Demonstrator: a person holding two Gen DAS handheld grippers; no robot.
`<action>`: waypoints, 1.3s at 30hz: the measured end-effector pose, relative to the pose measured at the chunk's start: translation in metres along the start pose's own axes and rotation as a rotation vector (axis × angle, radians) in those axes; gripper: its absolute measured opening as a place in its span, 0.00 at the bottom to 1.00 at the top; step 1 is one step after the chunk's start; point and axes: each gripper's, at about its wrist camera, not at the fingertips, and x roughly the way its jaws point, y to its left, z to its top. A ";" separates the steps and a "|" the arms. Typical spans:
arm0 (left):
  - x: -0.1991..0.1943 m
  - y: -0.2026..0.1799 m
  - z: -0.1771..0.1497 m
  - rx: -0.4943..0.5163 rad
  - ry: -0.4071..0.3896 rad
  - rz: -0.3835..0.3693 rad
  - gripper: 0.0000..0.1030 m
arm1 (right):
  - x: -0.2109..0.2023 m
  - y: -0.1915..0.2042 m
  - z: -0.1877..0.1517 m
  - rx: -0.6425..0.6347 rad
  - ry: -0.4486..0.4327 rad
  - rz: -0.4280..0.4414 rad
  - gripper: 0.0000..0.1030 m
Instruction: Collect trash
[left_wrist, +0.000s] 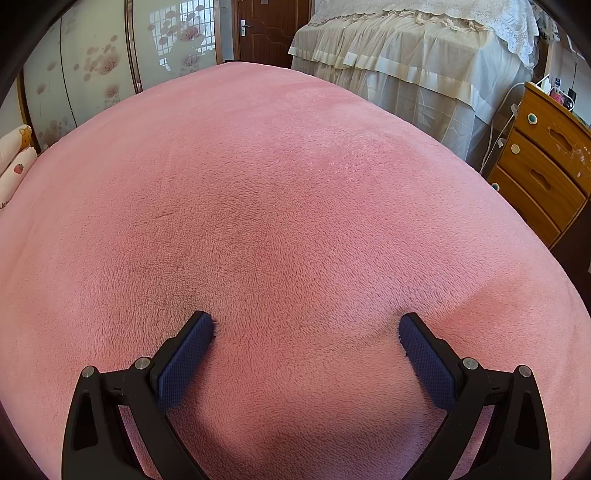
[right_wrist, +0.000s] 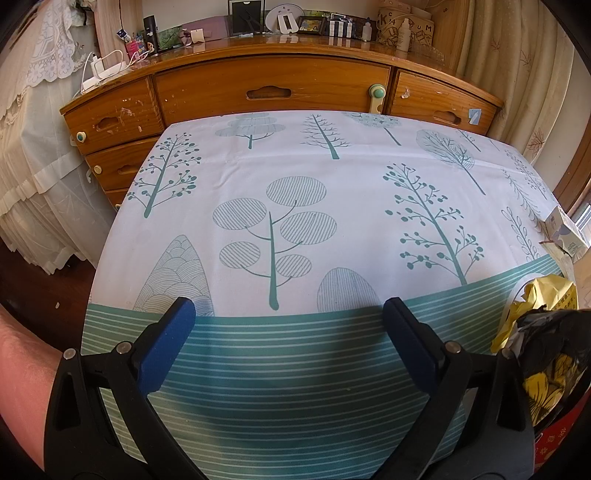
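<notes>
The location is a domestic bedroom. A pink fleece blanket (left_wrist: 280, 206) covers a bed, with a lace-draped bed (left_wrist: 413, 55) beyond it. A wooden dresser (right_wrist: 273, 88) with drawers holds bottles, a picture frame (right_wrist: 311, 25) and boxes. A wooden door (left_wrist: 271, 31), floral sliding wardrobe panels (left_wrist: 92, 70) and leaf-print curtains (right_wrist: 517, 70) complete the room.

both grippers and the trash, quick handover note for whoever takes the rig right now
Left gripper: open, empty, fingertips on the pink blanket; no trash in its view.
Right gripper: open, empty, above the tree-print tablecloth.
Trash: crumpled yellow wrapper and black bag at the cloth's right edge; a small carton sits beyond them.
Done: nothing held. Left: probably gather the wrapper; whether the carton is trash is unclear.
</notes>
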 end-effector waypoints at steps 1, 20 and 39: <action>0.000 0.000 0.000 0.000 0.000 0.000 0.99 | -0.001 0.001 -0.002 0.000 0.000 0.000 0.97; 0.001 0.000 -0.001 -0.001 -0.001 0.002 0.99 | 0.001 -0.001 0.002 0.001 0.000 0.000 0.97; 0.001 0.000 -0.002 -0.002 -0.002 0.004 0.99 | -0.001 -0.002 0.001 0.002 0.000 0.001 0.97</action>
